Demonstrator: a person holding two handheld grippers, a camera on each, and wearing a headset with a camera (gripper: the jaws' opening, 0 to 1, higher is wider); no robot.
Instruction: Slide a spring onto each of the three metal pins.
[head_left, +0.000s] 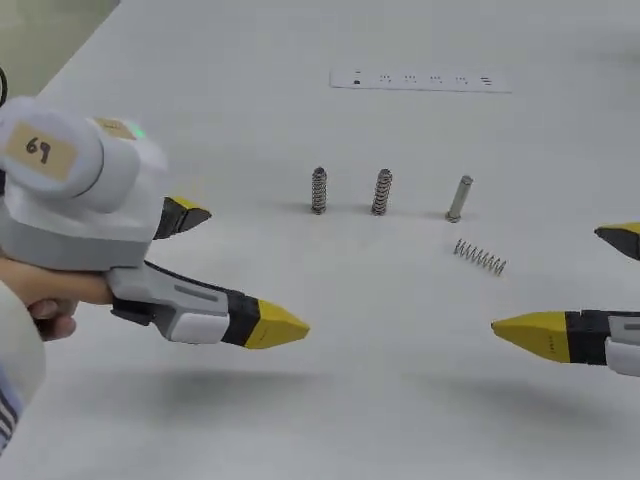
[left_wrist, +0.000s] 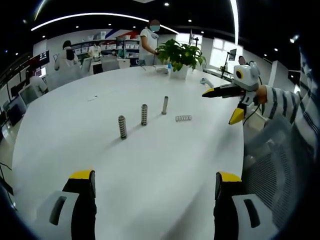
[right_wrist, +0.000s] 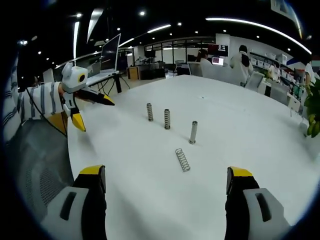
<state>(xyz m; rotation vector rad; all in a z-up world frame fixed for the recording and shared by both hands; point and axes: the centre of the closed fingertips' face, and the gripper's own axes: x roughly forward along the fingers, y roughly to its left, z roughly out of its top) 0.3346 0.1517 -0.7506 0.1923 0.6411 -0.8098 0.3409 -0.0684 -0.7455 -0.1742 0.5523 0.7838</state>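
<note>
- The white surface (head_left: 400, 400) sat in a big office with a plant (left_wrist: 181, 54).
- The left gripper (head_left: 252, 270) had open fingers, holding nothing.
- Three pins stood in a row: the left pin (head_left: 319, 190) and middle pin (head_left: 382, 191) wore springs, and the right pin (head_left: 460, 198) was bare.
- One loose spring (head_left: 480, 257) lay near the right pin.
- The right gripper (head_left: 548, 278) had open fingers too.

The left claw (head_left: 240, 270) is held level with its jaws spread wide apart, tips pointing across at the right claw (head_left: 555, 280), which faces it with jaws equally wide. Behind the left claw, a hand (head_left: 45, 300) grips its handle, with a striped sleeve (head_left: 10, 390) at the wrist
</note>
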